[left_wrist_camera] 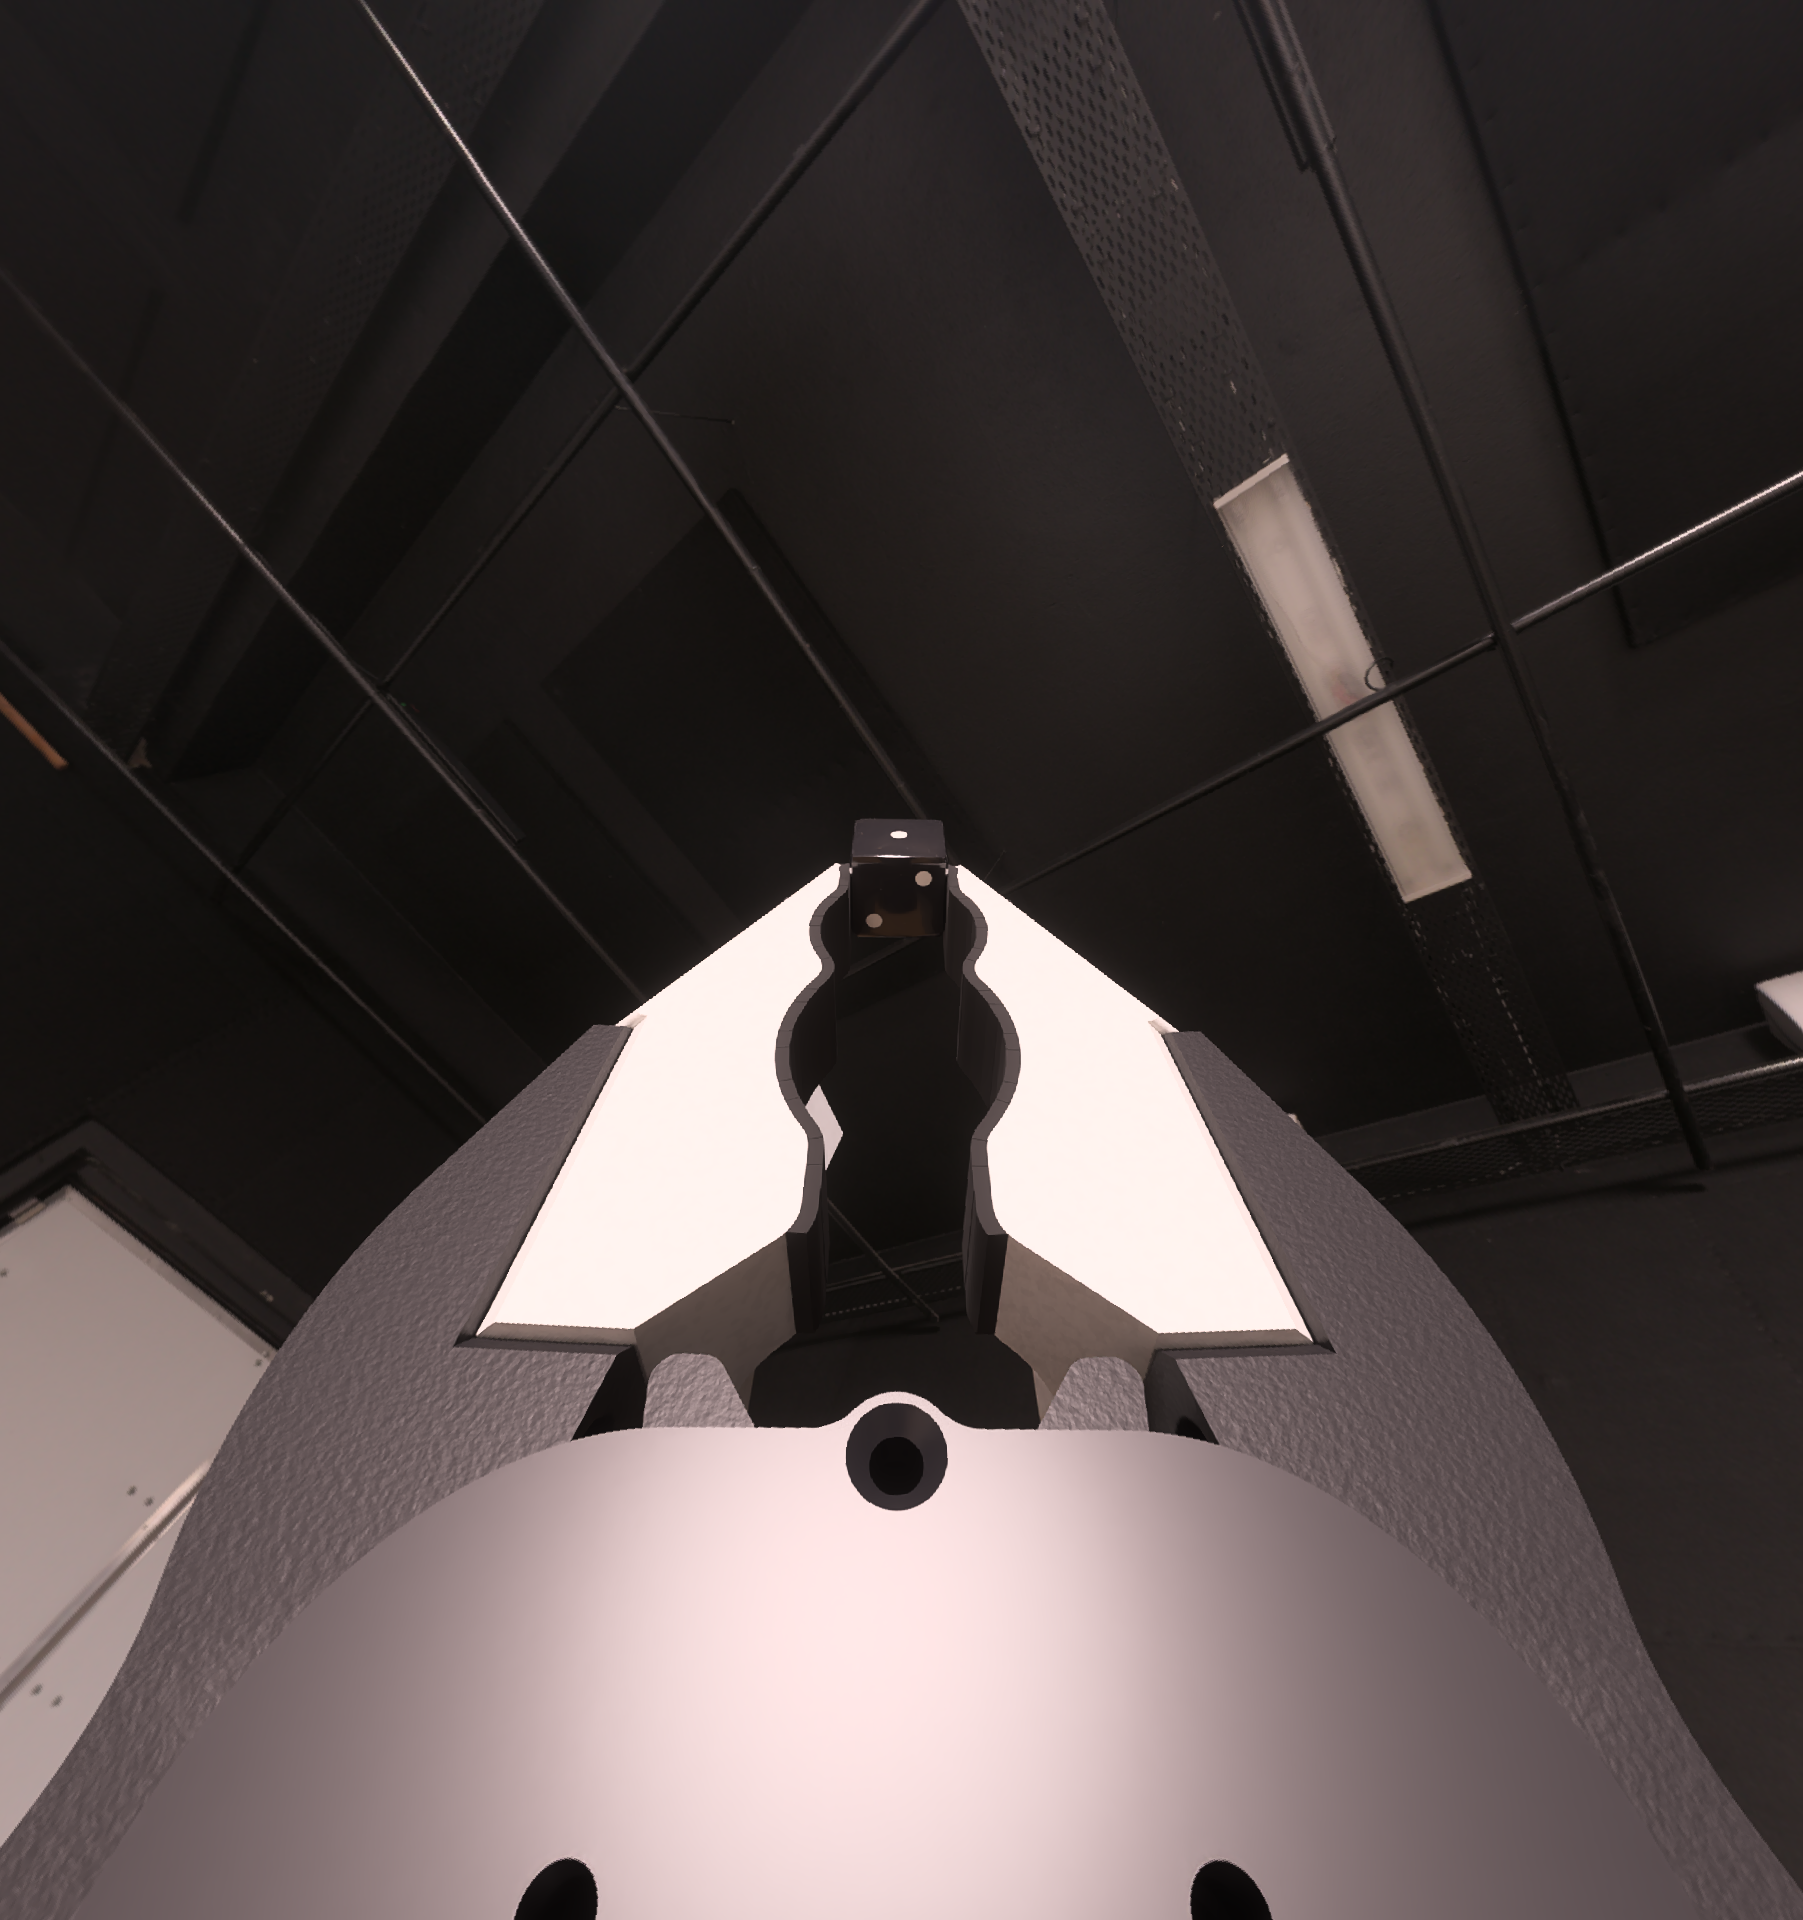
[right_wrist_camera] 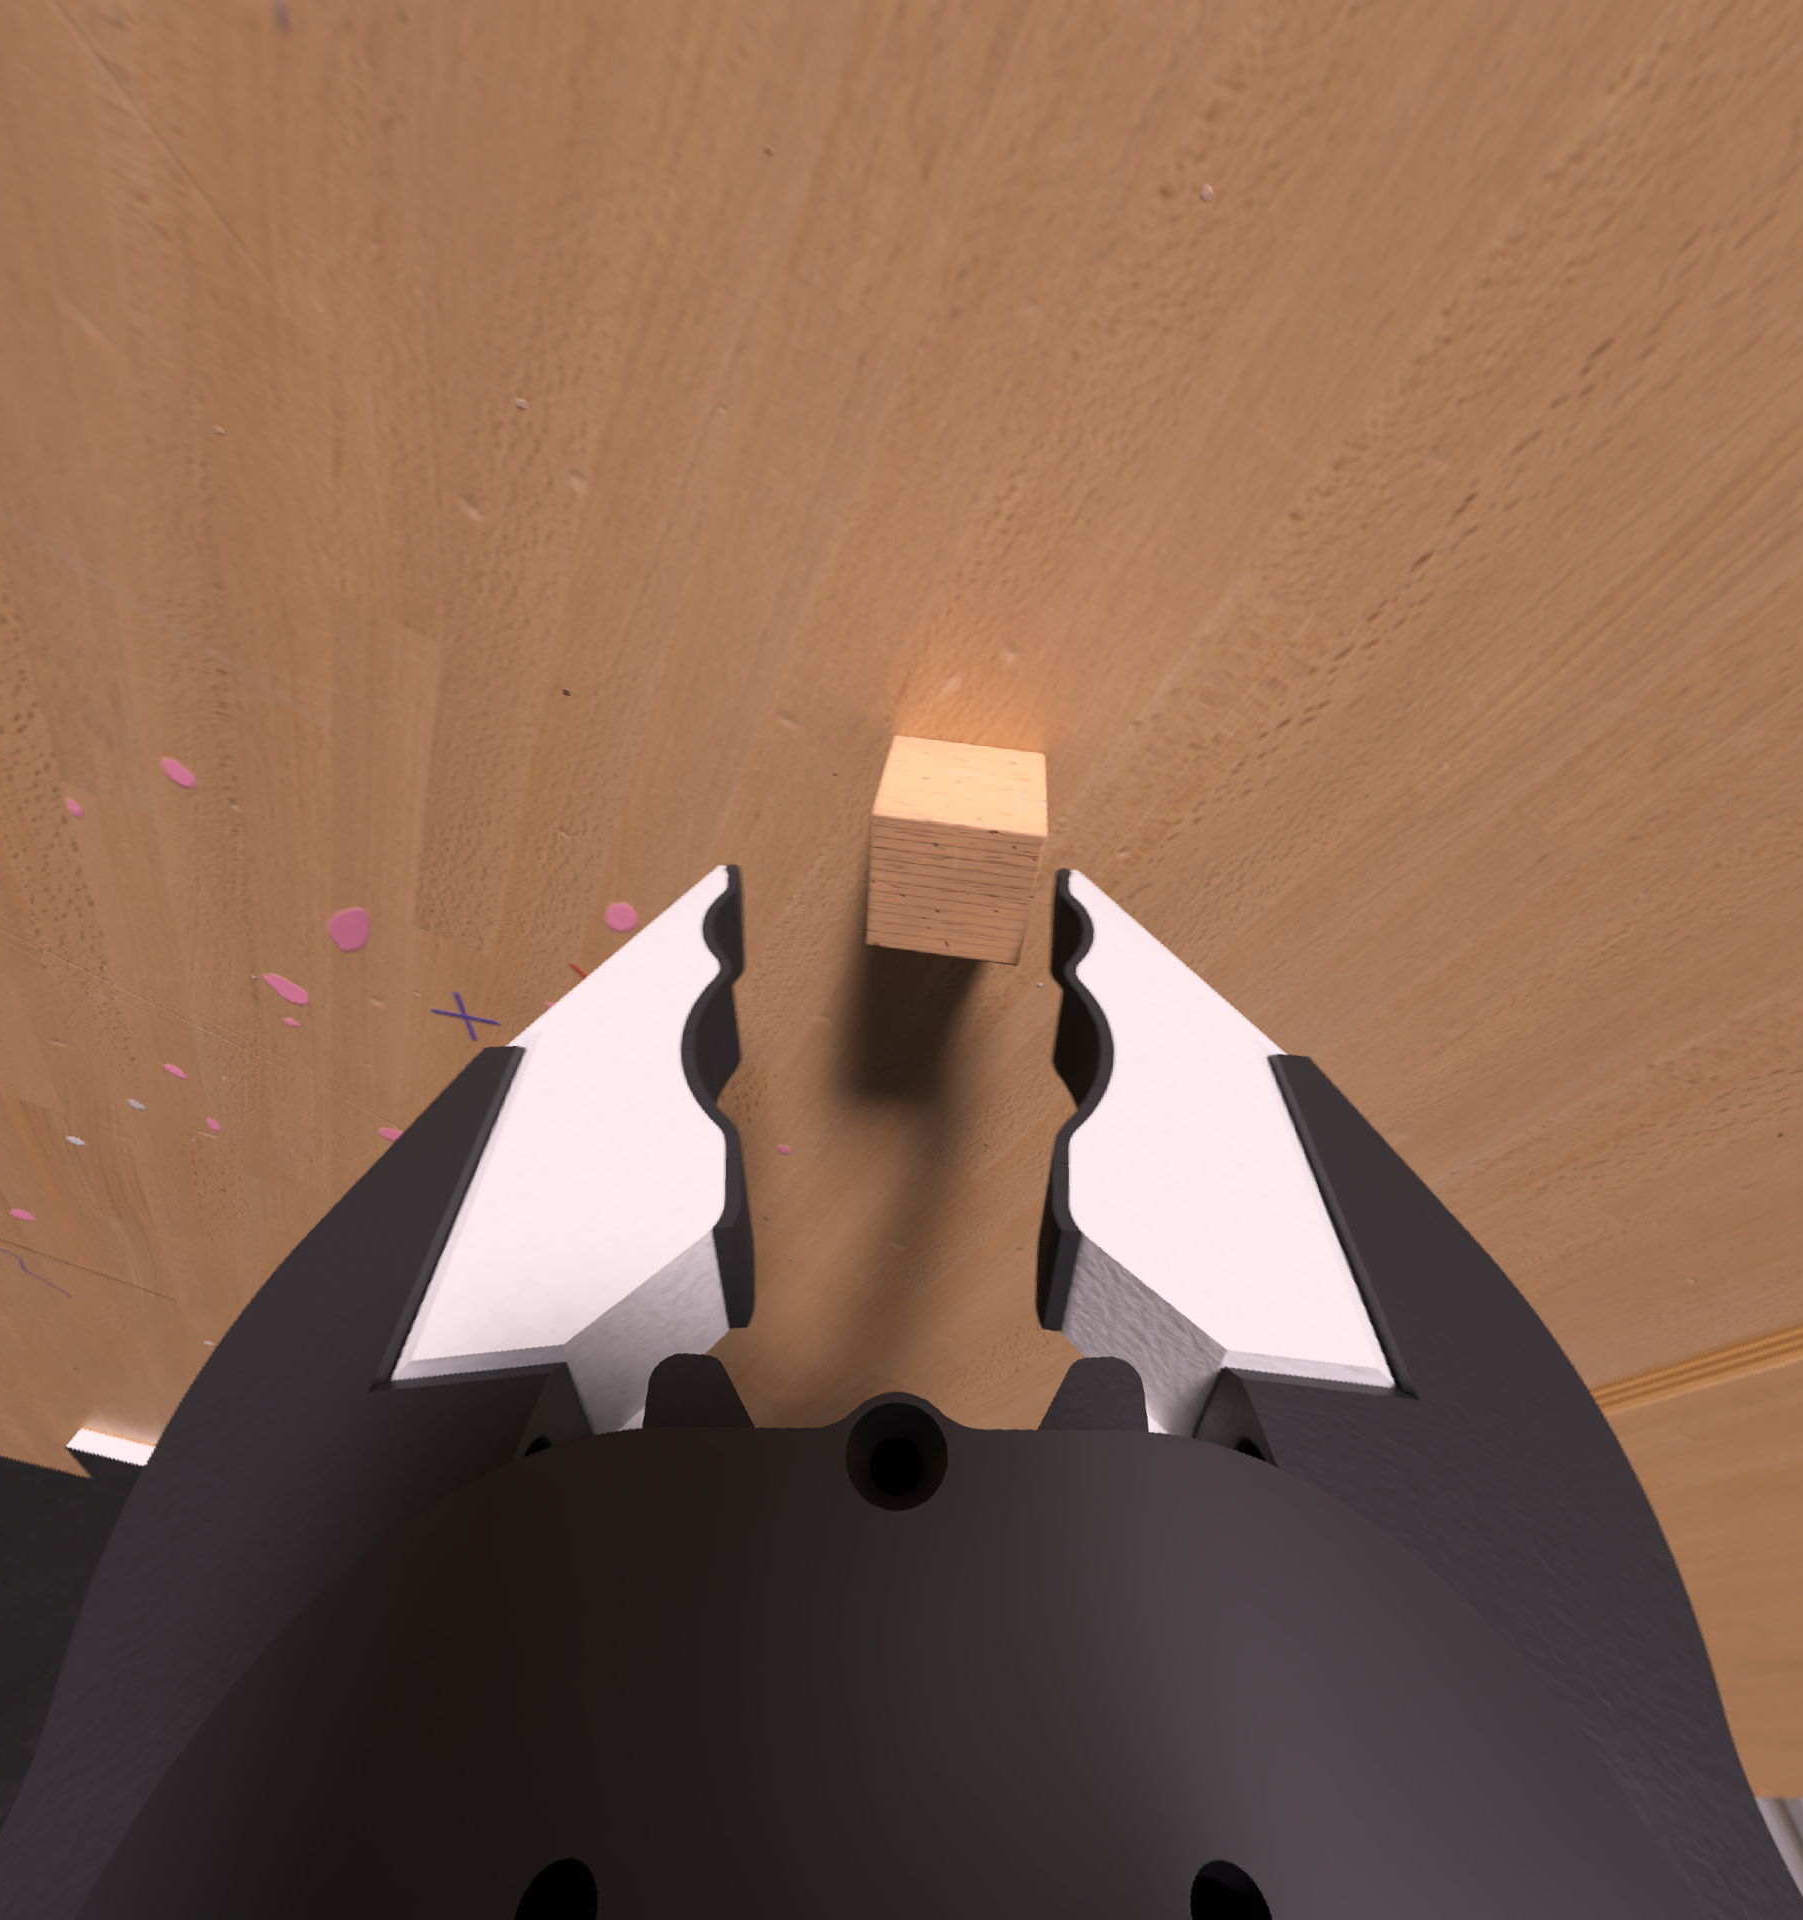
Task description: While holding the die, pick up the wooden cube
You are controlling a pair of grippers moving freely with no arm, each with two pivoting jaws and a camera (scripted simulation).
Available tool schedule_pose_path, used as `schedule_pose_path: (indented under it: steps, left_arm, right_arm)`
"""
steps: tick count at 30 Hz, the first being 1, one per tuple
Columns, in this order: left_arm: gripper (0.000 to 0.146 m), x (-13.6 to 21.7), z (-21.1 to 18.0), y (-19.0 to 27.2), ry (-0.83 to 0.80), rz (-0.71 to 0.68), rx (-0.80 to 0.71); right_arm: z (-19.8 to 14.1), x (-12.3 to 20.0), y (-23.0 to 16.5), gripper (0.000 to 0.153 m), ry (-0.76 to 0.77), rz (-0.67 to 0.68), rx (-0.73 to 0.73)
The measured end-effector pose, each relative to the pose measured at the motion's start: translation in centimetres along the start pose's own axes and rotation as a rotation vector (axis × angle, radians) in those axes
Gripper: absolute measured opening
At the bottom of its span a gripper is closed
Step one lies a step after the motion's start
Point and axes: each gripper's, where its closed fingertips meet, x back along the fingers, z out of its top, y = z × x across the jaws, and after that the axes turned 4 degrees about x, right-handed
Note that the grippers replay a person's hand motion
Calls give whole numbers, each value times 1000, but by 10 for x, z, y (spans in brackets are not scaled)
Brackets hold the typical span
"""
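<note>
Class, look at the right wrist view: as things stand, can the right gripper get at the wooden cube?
Probably yes. The right gripper is open, and the wooden cube stands alone on the wooden table just past its fingertips, slightly right of centre. Nothing lies between them.

The left wrist view is dim, a dark ceiling with one pale strip light (left_wrist_camera: 1338,686); glare whitens the finger faces. The right wrist view is bright and warm: the wooden cube (right_wrist_camera: 954,847) casts a soft shadow toward the worktop's (right_wrist_camera: 1292,416) near edge. Wood grain bows at the picture edges.
</note>
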Motion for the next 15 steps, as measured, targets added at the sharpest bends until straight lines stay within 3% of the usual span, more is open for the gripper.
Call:
schedule_pose_path:
  steps: [5, 8, 15]
  left_arm:
    - [16, 1, 2, 1, 6, -2, -2]
    - [16, 1, 2, 1, 5, -2, 0]
    - [16, 1, 3, 1, 8, -1, -2]
  right_arm:
    - [-5, -3, 4, 40, -20, 50, -63]
    - [-8, -1, 11, 32, -26, 0, -57]
    - [-26, 8, 36, 32, -36, -128, -86]
